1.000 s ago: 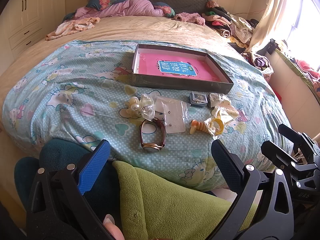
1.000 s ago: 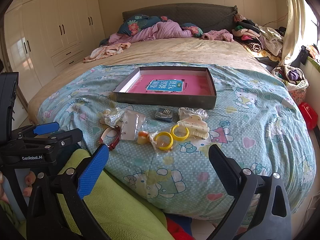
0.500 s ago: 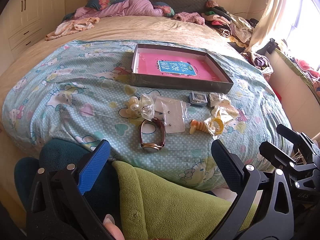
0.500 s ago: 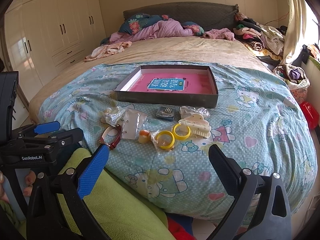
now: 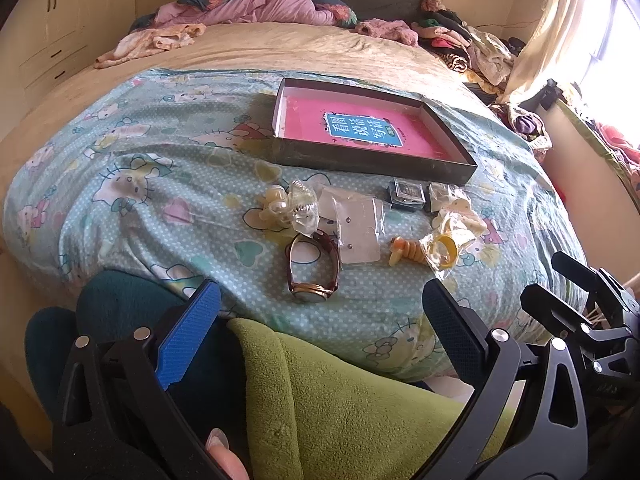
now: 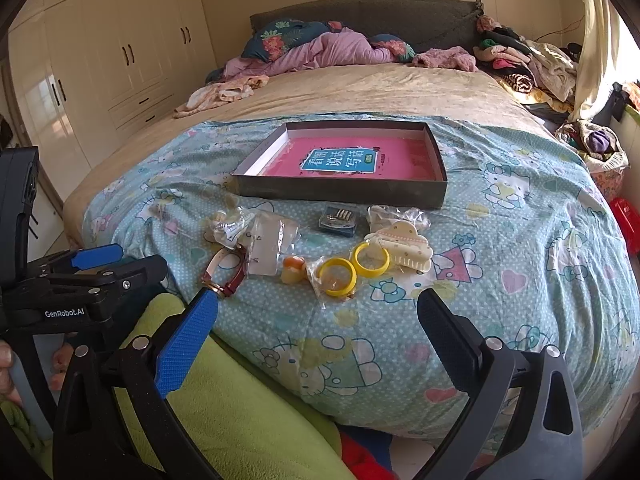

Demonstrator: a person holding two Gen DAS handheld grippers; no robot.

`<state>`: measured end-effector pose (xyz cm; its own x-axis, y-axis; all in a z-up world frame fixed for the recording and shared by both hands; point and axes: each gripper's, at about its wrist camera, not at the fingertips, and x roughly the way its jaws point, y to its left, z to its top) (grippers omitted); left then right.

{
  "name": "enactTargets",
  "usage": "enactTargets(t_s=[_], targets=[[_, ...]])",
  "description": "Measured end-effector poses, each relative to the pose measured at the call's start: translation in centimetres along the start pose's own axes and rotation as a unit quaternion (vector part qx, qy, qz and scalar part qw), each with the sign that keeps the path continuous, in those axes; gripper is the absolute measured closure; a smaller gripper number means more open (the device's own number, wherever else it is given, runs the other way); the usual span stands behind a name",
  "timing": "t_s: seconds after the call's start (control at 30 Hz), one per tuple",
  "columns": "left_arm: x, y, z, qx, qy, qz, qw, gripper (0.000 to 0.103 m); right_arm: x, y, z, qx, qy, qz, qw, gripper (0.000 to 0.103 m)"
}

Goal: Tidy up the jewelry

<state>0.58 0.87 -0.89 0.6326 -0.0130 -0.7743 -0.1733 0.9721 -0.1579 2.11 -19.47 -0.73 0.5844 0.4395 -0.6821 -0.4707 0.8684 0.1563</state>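
Jewelry lies loose on the blue patterned quilt (image 5: 160, 184) in front of a shallow dark box (image 5: 372, 160) with a pink bottom. There is a brown-strap watch (image 5: 312, 268), an earring card in plastic (image 5: 356, 232), pearl pieces in a bag (image 5: 288, 204), yellow bangles (image 6: 352, 268), a cream hair claw (image 6: 408, 248), an orange piece (image 5: 404, 254) and a small dark case (image 5: 406, 194). My left gripper (image 5: 320, 320) is open and empty, short of the watch. My right gripper (image 6: 316, 328) is open and empty, short of the bangles.
A green blanket (image 5: 340, 408) covers the lap below both grippers. Pillows and clothes (image 6: 320, 48) are piled at the bed's head, more clothes (image 6: 528, 64) at the right. Wardrobes (image 6: 100, 60) stand on the left. The box (image 6: 344, 192) sits mid-bed.
Both grippers have crept slightly forward toward the jewelry. Nothing was taken hold of; both stay open.
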Motion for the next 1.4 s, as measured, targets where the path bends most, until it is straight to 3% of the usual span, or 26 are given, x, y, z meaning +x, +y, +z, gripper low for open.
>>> enactTargets(t_s=[0.27,0.43,0.6,0.9,0.97,1.23,1.4], targets=[[1.9,2.2,0.3,-0.026,0.027,0.008,0.9993,0.008,2.0,-1.5,0.6,0.023,0.011,0.004,1.000,0.004],[3.4,2.7,0.7,0.000,0.032,0.027,0.9991,0.008,3.7,-2.7,0.7,0.042,0.026,0.003,0.999,0.004],[6.3,3.1,0.6,0.001,0.074,-0.002,0.9973,0.008,5.1,-3.6,0.6,0.046,0.036,0.000,0.998,0.004],[9.6,1.3,0.1,0.082,0.097,0.000,0.9919,0.010,7.2,-4.3,0.4,0.050,0.056,0.004,0.997,0.004],[10.4,1.0,-0.1,0.097,0.110,0.002,0.9892,0.022,7.7,-4.3,0.4,0.051,0.063,0.008,0.997,0.004],[12.0,1.1,0.4,0.112,0.114,0.008,0.9872,0.042,10.4,-4.7,0.3,0.069,0.100,0.035,0.992,0.004],[12.0,0.7,0.4,0.119,0.105,0.000,0.9873,0.055,12.2,-4.8,0.5,0.085,0.113,0.051,0.989,0.020]])
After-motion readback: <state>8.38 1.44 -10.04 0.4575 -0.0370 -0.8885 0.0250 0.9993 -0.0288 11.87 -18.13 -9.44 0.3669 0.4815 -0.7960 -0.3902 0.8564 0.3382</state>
